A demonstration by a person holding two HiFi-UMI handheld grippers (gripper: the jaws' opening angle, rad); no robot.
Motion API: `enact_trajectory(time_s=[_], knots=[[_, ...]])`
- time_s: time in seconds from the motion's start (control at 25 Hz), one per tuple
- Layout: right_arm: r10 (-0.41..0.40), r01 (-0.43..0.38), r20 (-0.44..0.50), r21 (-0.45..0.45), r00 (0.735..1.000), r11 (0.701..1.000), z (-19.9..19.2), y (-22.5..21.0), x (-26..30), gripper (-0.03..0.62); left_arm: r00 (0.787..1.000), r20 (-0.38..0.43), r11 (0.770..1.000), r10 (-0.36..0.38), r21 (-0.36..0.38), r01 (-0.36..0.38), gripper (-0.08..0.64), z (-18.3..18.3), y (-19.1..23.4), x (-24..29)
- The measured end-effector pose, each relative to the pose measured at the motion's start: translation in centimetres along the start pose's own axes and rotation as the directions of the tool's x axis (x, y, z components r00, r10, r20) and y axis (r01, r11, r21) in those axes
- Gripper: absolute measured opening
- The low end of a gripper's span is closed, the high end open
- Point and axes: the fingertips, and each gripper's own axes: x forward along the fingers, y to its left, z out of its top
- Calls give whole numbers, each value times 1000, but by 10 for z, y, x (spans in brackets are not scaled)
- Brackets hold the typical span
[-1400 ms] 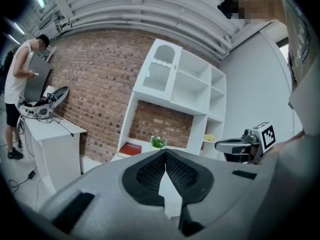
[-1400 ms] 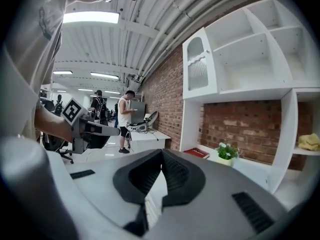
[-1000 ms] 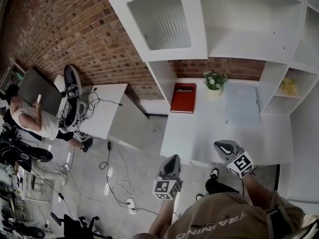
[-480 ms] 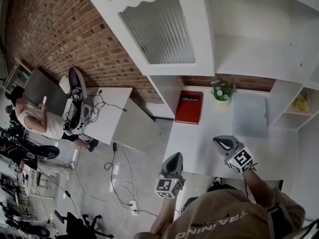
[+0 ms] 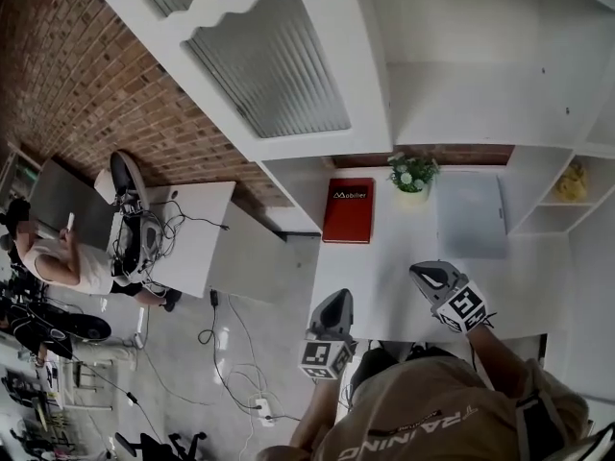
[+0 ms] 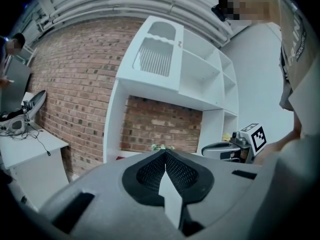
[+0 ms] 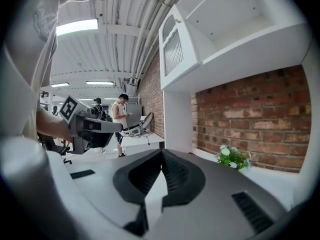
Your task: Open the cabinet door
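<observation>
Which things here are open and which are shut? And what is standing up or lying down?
cabinet door: open, standing out from the cabinet.
left tool: shut, empty.
right tool: shut, empty.
red book: closed, lying flat.
potted plant: upright.

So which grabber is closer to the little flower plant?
Right. The right gripper is over the desk, just short of the plant; the left gripper is farther back, leftward.

Red book (image 5: 348,210) beside small potted plant (image 5: 412,174); grey board (image 5: 470,216) alongside; brick wall (image 5: 86,84) behind
</observation>
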Motion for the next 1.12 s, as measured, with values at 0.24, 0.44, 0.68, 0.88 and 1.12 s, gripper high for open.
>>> enact_trajectory(time_s=[0.24, 0.44, 0.68, 0.88, 1.12], knots=[[-93, 93, 12, 3, 996, 996, 19, -4, -5, 12, 996, -16, 996, -84, 11, 84, 8, 8, 11, 14], [-186, 186, 31, -2, 982, 983, 40, -16, -12, 12, 984, 2, 984, -176, 27, 176, 8, 30, 10, 33], [-267, 268, 55, -29, 962, 963, 58, -14, -13, 12, 959, -5, 958, -284, 42, 284, 9, 33, 5, 51], [-332, 334, 63, -23, 941, 942, 67, -24, -17, 12, 931, -25, 931, -363, 36, 364, 8, 35, -8, 69], [-361, 365, 107, -27, 927, 931, 86, -22, -19, 12, 912, 23, 912, -410, 39, 409, 9, 70, -17, 75]])
